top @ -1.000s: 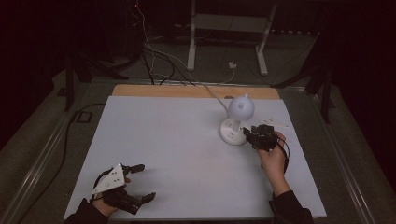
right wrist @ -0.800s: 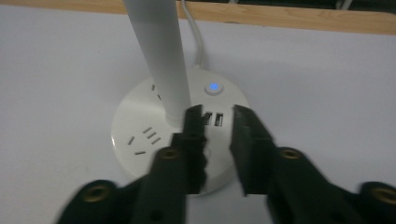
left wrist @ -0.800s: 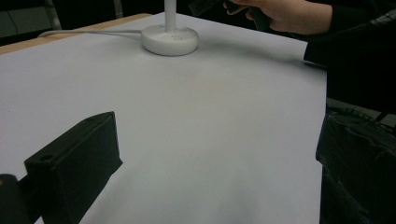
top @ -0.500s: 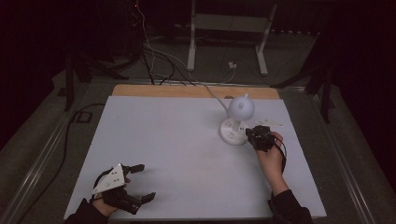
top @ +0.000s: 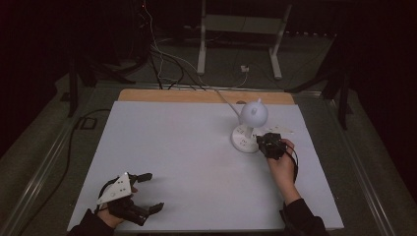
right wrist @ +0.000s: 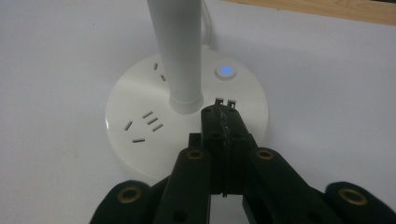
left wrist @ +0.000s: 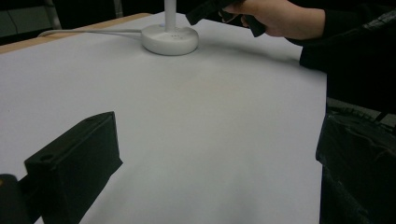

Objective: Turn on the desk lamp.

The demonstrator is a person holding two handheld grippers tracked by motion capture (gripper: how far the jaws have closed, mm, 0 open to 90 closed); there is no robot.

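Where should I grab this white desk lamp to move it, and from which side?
Grip the upright stem just above the round base, coming level from the person's side: it is slim and straight, while the base looks too wide and flat for the jaws.

The lamp (top: 249, 129) is standing on the counter (top: 187, 147) toward its far right. The right gripper (top: 268, 145) is sitting just right of the lamp's base, while the left gripper (top: 129, 196) is lying at the near left corner, well apart.

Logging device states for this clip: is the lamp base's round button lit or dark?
Lit. The round button on the lamp base glows blue, just beyond the shut right gripper.
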